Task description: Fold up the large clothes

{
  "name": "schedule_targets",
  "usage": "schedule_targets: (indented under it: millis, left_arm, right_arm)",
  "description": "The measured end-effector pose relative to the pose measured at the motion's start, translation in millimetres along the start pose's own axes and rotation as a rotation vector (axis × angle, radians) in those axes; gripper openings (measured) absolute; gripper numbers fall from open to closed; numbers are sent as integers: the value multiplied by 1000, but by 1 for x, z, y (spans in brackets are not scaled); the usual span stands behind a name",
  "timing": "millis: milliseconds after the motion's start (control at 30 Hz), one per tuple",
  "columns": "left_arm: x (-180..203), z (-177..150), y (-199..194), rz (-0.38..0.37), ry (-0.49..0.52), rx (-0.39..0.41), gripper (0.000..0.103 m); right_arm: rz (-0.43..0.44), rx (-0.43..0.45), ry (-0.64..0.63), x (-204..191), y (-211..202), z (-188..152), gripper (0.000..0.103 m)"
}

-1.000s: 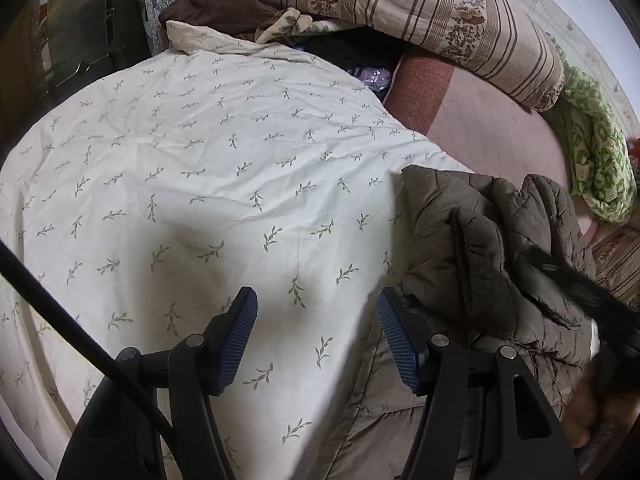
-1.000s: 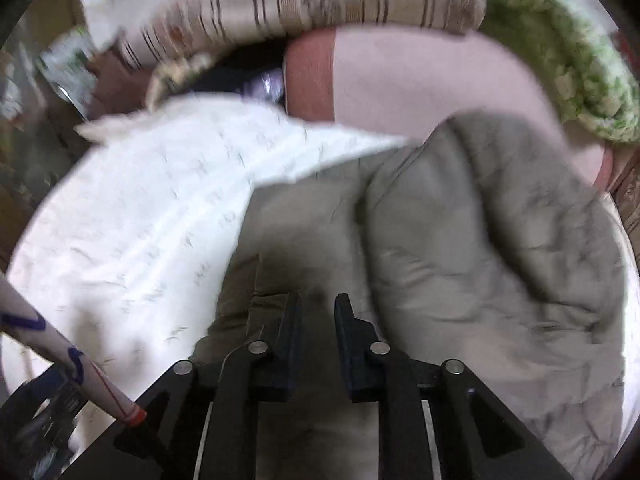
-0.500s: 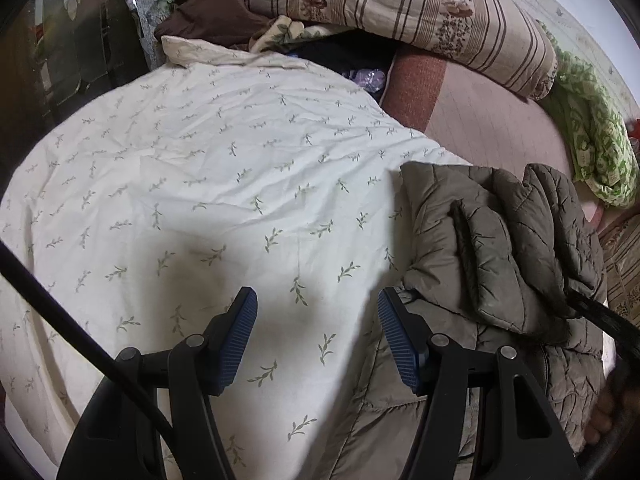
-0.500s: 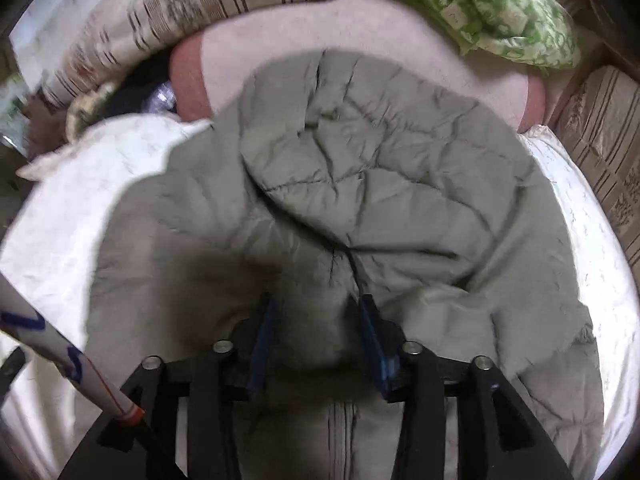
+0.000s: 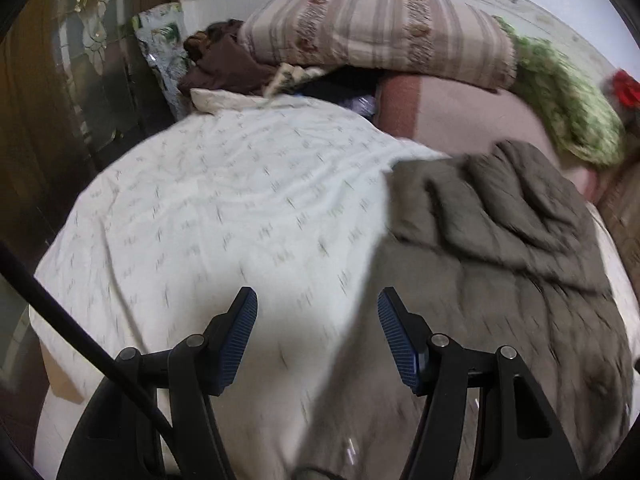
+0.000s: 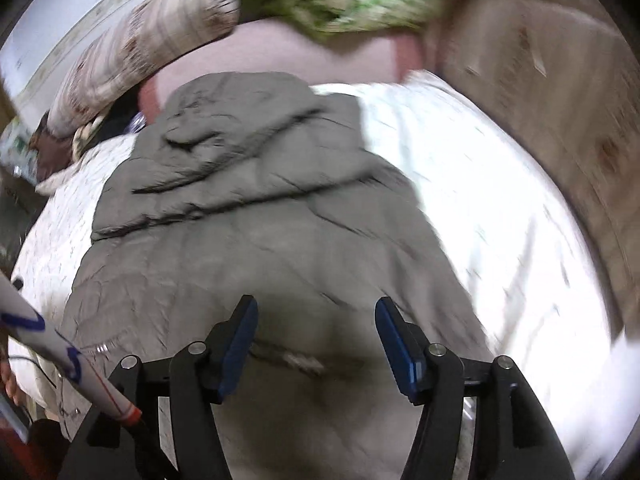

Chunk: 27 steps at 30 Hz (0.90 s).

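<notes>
An olive-grey quilted jacket (image 5: pixel 500 248) lies on the white leaf-print bedsheet (image 5: pixel 224 200), with its upper part and sleeve folded over the body. My left gripper (image 5: pixel 318 320) is open and empty above the sheet, at the jacket's left edge. In the right wrist view the jacket (image 6: pixel 256 220) fills the middle, its folded top at the far end. My right gripper (image 6: pixel 316 332) is open and empty, hovering above the jacket's near part. Both views are motion-blurred.
A striped bolster (image 5: pixel 376 36), brown clothes (image 5: pixel 228 68) and a green patterned blanket (image 5: pixel 568 120) lie at the head of the bed on a pink cover (image 5: pixel 460 116). A wooden wardrobe (image 5: pixel 48 100) stands left. A beige patterned cover (image 6: pixel 560 120) lies right.
My right gripper has opened, let go of the jacket and drawn back. The folded part now rests on the jacket. My left gripper has lifted and pulled back, staying open.
</notes>
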<state>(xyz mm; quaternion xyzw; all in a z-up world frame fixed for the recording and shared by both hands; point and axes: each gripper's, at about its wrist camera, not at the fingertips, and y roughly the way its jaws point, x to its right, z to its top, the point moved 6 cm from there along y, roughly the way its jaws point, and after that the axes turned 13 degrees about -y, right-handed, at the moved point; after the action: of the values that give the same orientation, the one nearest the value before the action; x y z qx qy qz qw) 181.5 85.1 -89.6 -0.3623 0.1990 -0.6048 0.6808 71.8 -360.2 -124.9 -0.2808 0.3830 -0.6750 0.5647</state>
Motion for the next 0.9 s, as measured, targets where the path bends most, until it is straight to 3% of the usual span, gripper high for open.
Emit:
schedule_targets:
  millis: [233, 467, 900]
  left_arm:
    - [5, -49, -49, 72, 68, -24, 62]
    - [-2, -70, -66, 144, 63, -46, 62]
    - [13, -82, -65, 131, 72, -88, 62]
  right_arm:
    - [68, 50, 103, 28, -21, -34, 67]
    - [106, 62, 74, 17, -17, -52, 68]
    - [84, 63, 105, 39, -17, -74, 69]
